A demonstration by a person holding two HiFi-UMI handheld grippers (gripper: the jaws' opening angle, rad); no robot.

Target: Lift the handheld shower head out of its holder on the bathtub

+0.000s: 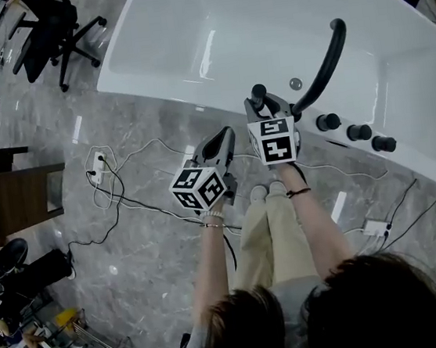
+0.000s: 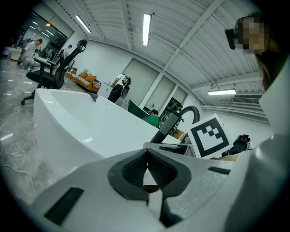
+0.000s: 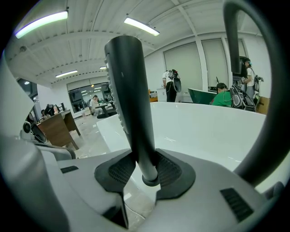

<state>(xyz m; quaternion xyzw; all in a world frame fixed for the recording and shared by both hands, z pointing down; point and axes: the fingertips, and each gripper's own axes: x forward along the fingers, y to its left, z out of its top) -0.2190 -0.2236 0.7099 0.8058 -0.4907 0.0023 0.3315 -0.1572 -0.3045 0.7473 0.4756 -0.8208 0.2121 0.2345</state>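
Right claw [image 3: 146, 168]: I have it clamped on the shower head [image 3: 129, 90], with a pad on either side of the lower handle. The head stands upright at the tub [image 1: 210, 44] rim, near the arched spout [image 1: 330, 61]. I judge it not yet lifted, though I cannot see the holder itself. Left claw [image 2: 146, 168]: closed, nothing in it, over the floor just beside the tub. Grasp looks done; the lift out of the holder is left.

Spout [image 1: 328, 59], knobs [image 1: 359, 131] and shower head [image 1: 259, 93] are occupying the tub's [image 1: 163, 50] near rim; above its basin, room is lying open.
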